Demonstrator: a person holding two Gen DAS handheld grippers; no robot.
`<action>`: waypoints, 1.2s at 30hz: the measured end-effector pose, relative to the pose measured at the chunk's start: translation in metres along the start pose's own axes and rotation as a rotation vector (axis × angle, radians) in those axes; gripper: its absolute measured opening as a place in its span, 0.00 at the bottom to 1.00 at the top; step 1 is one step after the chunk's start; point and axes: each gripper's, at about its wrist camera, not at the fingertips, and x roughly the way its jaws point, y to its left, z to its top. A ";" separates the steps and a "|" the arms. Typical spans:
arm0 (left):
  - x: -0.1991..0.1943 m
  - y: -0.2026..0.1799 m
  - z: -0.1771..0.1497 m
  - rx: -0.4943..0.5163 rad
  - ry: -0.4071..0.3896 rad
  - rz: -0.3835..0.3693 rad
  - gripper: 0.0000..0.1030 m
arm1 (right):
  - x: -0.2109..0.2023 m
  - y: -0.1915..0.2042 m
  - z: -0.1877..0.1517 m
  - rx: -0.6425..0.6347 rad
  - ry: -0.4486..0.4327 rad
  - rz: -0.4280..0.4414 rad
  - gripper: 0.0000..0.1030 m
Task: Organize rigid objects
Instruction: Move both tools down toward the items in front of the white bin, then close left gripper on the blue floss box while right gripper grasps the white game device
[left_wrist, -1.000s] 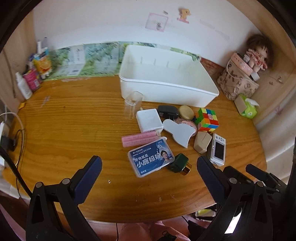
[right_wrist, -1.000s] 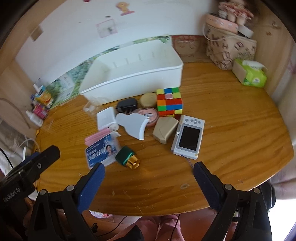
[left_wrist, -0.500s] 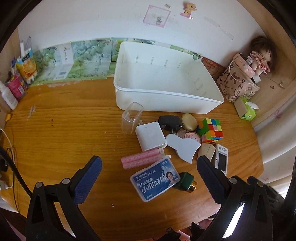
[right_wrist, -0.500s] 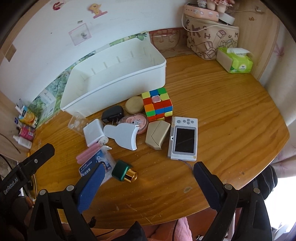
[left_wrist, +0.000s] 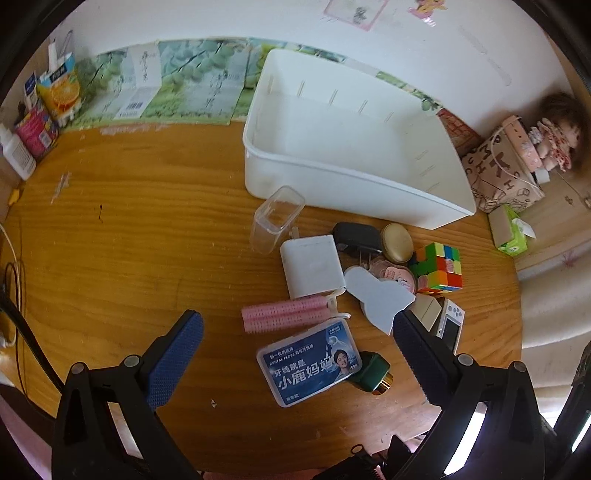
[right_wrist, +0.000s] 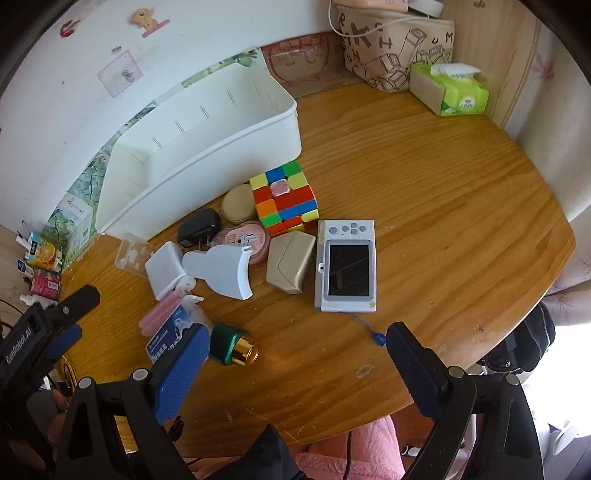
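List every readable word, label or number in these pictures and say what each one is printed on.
"DENTAL FLOSS" and "小鹿妈妈": blue dental floss box.
"GenRobot.AI": body of the left gripper, seen from the right wrist.
Scattered capitals such as "H", "U", "M": patterned beige bag.
Too small or blurred to read: floss box small print, pink round tin, tissue pack, cartons at the far left, wall stickers.

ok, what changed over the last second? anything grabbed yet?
Nothing grabbed. Both grippers came forward over the round wooden table, so the clutter looks nearer: the left gripper over the blue dental floss box, the right gripper by the green gold-capped bottle. Both are open as before. The objects and the white plastic bin stayed put.
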 end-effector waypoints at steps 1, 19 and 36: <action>0.002 0.000 0.001 -0.013 0.009 0.006 0.99 | 0.002 -0.002 0.005 -0.003 0.008 0.004 0.94; 0.027 0.012 0.007 -0.333 0.095 0.128 0.99 | 0.065 -0.042 0.074 0.024 0.279 0.018 0.94; 0.079 0.007 -0.013 -0.539 0.293 0.169 0.99 | 0.126 -0.049 0.100 -0.060 0.509 0.011 0.88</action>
